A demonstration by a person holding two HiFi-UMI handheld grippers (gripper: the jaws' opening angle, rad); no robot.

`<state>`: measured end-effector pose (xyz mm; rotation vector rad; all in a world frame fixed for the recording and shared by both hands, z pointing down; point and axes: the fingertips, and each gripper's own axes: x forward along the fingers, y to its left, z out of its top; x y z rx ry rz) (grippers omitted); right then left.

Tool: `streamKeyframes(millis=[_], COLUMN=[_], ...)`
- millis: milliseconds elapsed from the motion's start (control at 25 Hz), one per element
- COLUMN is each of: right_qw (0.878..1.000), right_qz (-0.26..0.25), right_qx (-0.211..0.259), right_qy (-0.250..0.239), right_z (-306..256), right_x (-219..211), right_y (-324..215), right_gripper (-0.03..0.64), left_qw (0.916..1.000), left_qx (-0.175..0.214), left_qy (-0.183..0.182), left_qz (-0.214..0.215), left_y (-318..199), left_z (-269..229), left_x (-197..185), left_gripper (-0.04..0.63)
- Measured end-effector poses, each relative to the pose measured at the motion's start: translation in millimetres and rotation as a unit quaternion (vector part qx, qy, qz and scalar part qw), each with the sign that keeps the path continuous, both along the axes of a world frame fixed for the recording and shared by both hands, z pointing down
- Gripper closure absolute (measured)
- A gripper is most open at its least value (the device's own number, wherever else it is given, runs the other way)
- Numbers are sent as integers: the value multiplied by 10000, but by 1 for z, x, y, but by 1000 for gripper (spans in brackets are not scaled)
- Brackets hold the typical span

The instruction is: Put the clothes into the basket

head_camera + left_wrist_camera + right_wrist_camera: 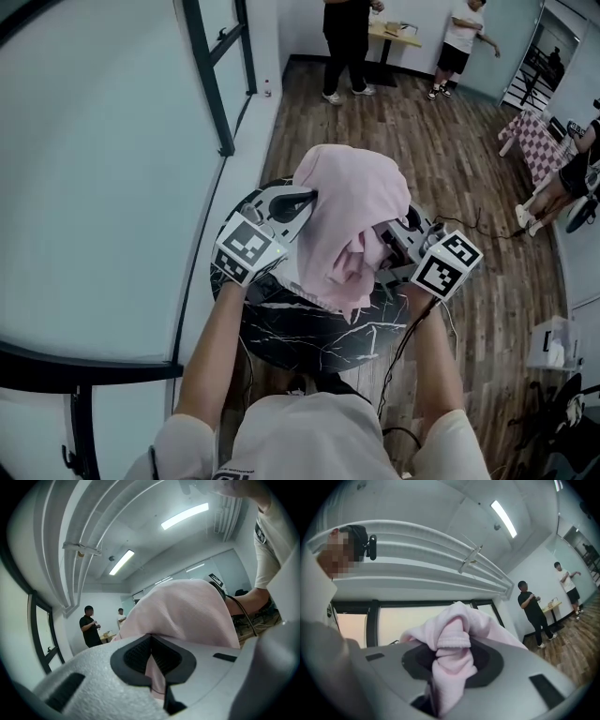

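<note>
A pink garment (352, 202) hangs bunched between my two grippers, lifted above a round black marble table (291, 333). My left gripper (307, 198) pinches its left edge; in the left gripper view the jaws (152, 657) are shut on a thin fold of the pink cloth (187, 616), which bulges beyond them. My right gripper (390, 246) grips the right side; in the right gripper view a thick wad with a ribbed cuff (450, 641) is clamped between the jaws (449, 665). No basket shows in any view; the cloth hides the table's far part.
A dark window frame (211, 75) runs along the left. Wooden floor (450, 159) lies beyond the table, with cables (473, 225) on it. Two people (349, 42) stand by a small table at the back. A checkered-cloth table (536, 141) and a seated person are at the right.
</note>
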<state>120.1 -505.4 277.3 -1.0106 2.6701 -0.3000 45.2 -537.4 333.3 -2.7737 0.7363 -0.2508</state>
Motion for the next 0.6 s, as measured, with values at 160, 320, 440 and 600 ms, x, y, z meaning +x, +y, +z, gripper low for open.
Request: streamKeyframes(millis=[160, 320, 440, 600], right_qw=[9999, 9998, 9997, 9983], right_qz=[-60, -65, -36, 82], right_qx=[-56, 64, 11, -340], right_qy=[-125, -160, -242, -464], right_z=[-1, -6, -3, 37], right_x=[7, 12, 18, 30], right_y=[-36, -56, -64, -73], right_gripper=[494, 494, 494, 494], left_qw=[9999, 9996, 9994, 9993], left_qx=[-40, -83, -112, -311], left_qy=[41, 196, 217, 129], left_qz=[-96, -199, -235, -159], left_y=[-32, -52, -61, -64], left_z=[-2, -4, -2, 25], left_x=[6, 11, 17, 22], left_gripper=[581, 581, 581, 580])
